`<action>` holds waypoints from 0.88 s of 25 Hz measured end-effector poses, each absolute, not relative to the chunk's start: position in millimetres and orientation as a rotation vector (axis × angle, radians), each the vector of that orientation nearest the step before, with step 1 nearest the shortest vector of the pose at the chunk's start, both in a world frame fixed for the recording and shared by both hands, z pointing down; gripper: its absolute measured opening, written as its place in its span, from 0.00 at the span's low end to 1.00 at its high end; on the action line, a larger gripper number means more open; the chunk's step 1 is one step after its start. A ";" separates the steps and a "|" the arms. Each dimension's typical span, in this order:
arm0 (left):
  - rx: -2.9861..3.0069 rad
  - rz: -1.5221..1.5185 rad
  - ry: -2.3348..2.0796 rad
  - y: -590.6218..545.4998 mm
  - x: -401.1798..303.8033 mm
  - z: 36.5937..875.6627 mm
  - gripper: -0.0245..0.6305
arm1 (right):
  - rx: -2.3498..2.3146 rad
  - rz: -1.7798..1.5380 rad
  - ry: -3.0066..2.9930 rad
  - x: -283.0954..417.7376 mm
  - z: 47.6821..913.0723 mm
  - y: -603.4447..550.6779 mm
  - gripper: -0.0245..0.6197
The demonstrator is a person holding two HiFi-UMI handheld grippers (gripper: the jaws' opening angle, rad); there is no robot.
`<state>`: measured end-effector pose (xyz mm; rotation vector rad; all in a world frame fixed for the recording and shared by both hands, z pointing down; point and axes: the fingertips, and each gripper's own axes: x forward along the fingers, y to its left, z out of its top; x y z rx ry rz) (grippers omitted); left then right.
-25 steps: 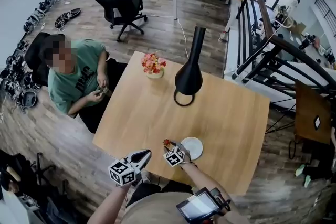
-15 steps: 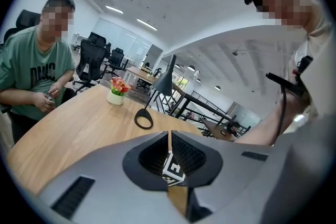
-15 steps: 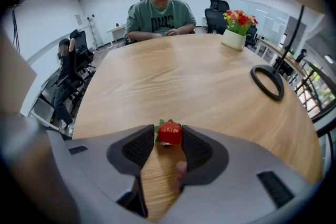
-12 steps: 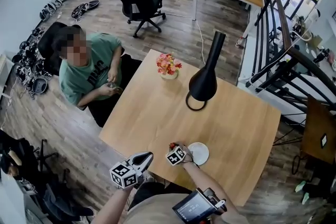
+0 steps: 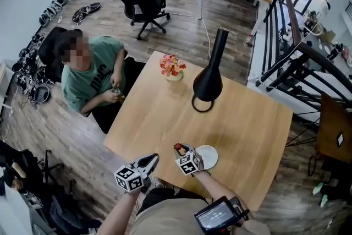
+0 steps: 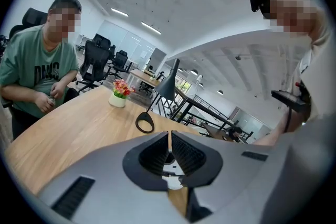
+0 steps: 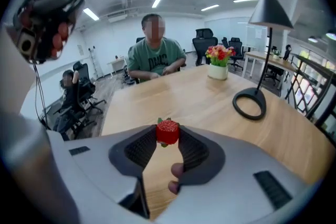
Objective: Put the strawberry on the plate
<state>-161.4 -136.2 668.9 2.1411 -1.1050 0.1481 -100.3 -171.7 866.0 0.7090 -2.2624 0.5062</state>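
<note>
A red strawberry (image 7: pixel 168 131) with green leaves sits clamped between the tips of my right gripper (image 7: pixel 168 132), held above the wooden table (image 5: pixel 165 118). In the head view the strawberry (image 5: pixel 177 147) shows just left of the small white plate (image 5: pixel 208 156), at the tip of the right gripper (image 5: pixel 179 148) near the table's front edge. My left gripper (image 5: pixel 152 159) hovers off the table's front edge, jaws together with nothing between them; its own view shows the left gripper (image 6: pixel 169 143) tips meeting.
A black desk lamp (image 5: pixel 209 77) stands mid-table with its ring base (image 7: pixel 251 104). A small flower pot (image 5: pixel 173 67) sits at the far side. A person in a green shirt (image 5: pixel 91 75) sits at the table's left. Office chairs and another desk lie beyond.
The head camera has shifted slightly. The right gripper still holds the strawberry beside the plate, with little movement. The left gripper stays near the front edge.
</note>
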 end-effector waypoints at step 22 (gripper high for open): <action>2.322 -0.028 -1.024 -169.4 -191.1 579.9 0.04 | 0.999 0.405 -2.653 -102.7 600.5 -186.6 0.25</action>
